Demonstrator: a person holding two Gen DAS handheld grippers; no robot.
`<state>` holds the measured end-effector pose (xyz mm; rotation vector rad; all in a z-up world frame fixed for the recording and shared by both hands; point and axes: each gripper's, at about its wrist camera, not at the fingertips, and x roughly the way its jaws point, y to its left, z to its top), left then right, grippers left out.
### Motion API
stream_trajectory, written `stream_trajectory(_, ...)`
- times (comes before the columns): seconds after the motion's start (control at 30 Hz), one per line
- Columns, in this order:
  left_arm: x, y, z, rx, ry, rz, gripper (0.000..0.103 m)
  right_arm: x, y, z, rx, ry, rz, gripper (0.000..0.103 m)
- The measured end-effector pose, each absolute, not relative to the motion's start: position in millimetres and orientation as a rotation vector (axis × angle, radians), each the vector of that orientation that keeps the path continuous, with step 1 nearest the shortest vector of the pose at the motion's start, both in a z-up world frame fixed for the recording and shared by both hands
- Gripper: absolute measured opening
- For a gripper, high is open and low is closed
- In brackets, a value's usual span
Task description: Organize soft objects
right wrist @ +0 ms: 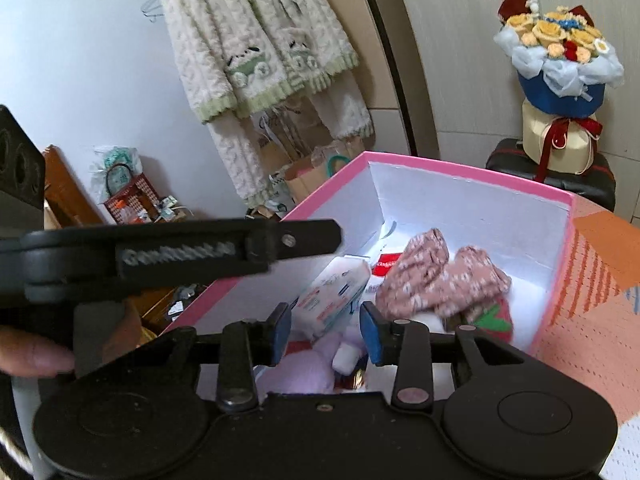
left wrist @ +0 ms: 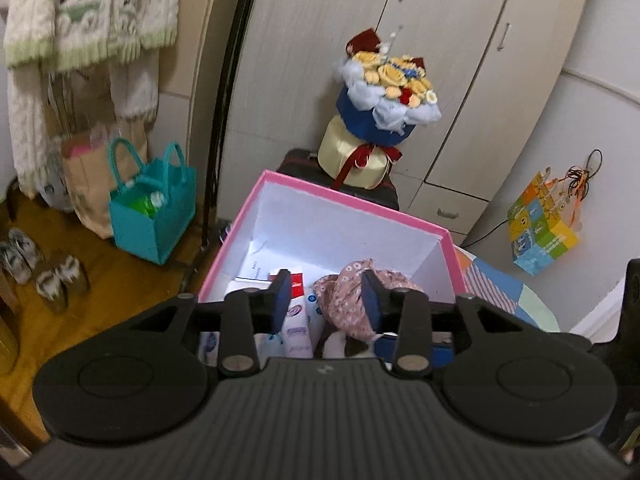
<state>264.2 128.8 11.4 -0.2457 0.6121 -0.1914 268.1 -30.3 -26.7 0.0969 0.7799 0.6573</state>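
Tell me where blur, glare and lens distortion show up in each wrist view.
Left wrist view: wardrobe edges bow from the fisheye, a bright patch glares inside the pink box, the shoes look soft. Right wrist view: the left gripper crossing the frame is smeared, the pink floral cloth slightly blurred, dark corners vignette.

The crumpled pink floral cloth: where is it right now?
The crumpled pink floral cloth lies inside the pink-rimmed white box, right of the white tissue packs in both wrist views, above a red strawberry-patterned item.

Matt pink card box [left wrist: 244, 216] (white paper lining), soft floral cloth [right wrist: 440, 276], fluffy knitted cardigan [right wrist: 256, 40]
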Motion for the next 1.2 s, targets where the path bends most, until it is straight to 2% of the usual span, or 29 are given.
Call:
stream_trajectory(0.27, 208.1, 120.5, 37.5, -0.153, 0.552, -0.219, 0.043, 210.4, -52.1, -2.1, 0.039, 0.669, 0.647, 0.047)
stream_trajectory(0.43, 171.9, 109.6, 53.2, -0.111, 0.524, -0.275, 0.049, 169.8, -75.2, 11.1, -0.016, 0.596, 0.595, 0.055)
stream_trajectory(0.5, 159.6, 102.5, 58.3, -0.095, 0.51, -0.292, 0.054, 155.9, -82.7, 17.5, -0.034, 0.572, 0.573, 0.059)
stream_trajectory(0.63, 136.8, 87.5, 66.6, -0.053, 0.479, -0.318, 0.064, 133.7, -98.1, 27.6, -0.044, 0.538, 0.547, 0.06)
stream_trajectory(0.73, 120.7, 78.7, 67.4, -0.023, 0.467, -0.299, 0.067, 117.5, -110.2, 33.5, -0.032, 0.512, 0.516, 0.064)
stream_trajectory(0.93, 91.6, 58.6, 65.0, 0.067, 0.435, -0.293, 0.079, 84.7, -129.1, 33.6, -0.056, 0.484, 0.451, 0.068)
stream_trajectory(1.03, 86.2, 55.3, 60.2, 0.065, 0.449, -0.281, 0.088, 71.2, -135.4, 27.0, -0.073, 0.472, 0.4, 0.068)
stream_trajectory(1.07, 84.0, 55.1, 58.6, 0.061, 0.452, -0.265, 0.096, 68.2, -138.8, 24.3, -0.062, 0.475, 0.392, 0.069)
stream_trajectory(1.1, 82.3, 54.3, 56.7, 0.061, 0.456, -0.248, 0.103, 65.9, -141.5, 22.3, -0.052, 0.48, 0.388, 0.072)
stream_trajectory(1.13, 80.5, 53.4, 55.0, 0.058, 0.459, -0.232, 0.103, 63.2, -144.7, 19.9, -0.042, 0.484, 0.381, 0.074)
stream_trajectory(1.2, 77.3, 51.4, 52.1, 0.062, 0.478, -0.199, 0.103, 60.4, -148.9, 17.0, -0.031, 0.495, 0.353, 0.1)
